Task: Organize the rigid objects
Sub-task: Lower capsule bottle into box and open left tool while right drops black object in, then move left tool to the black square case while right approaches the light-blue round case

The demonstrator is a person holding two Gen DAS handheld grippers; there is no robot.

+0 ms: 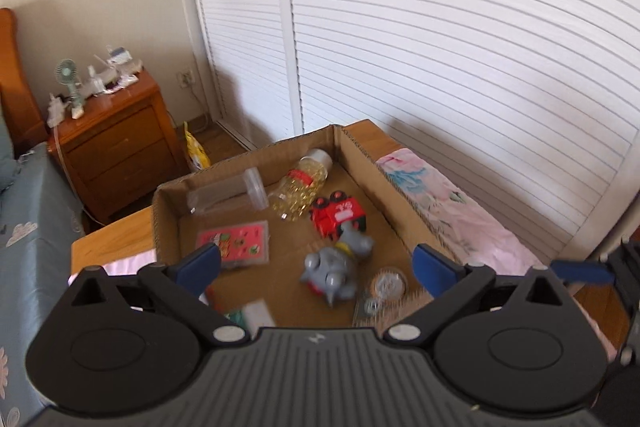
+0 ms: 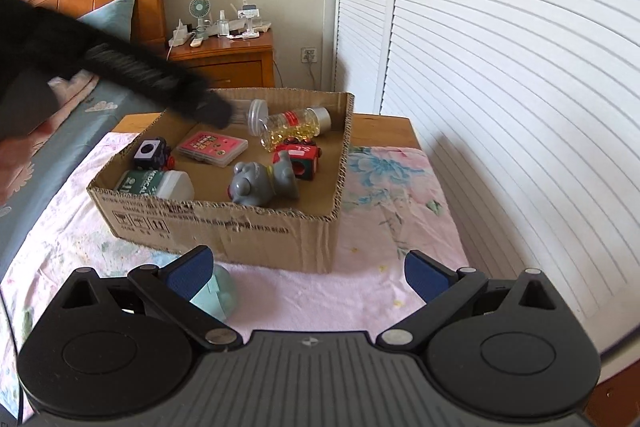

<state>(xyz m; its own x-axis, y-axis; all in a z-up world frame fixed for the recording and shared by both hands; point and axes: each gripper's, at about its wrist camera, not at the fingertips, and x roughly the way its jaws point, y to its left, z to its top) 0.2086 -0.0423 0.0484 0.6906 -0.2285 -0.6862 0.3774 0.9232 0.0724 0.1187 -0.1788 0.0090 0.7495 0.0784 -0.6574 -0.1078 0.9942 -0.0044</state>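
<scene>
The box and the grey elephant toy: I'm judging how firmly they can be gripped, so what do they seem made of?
The box looks like corrugated cardboard, matte brown: its cut rim shows the fluted layer. The grey elephant toy seems moulded plastic or vinyl, smooth with a slight sheen; hard or soft, I cannot tell.

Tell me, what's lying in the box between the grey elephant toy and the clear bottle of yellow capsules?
A red toy car lies between the grey elephant toy and the bottle of yellow capsules; both wrist views show it.

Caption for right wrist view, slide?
Open right gripper faces cardboard box holding toys, bottles, card case; teal object outside.
</scene>
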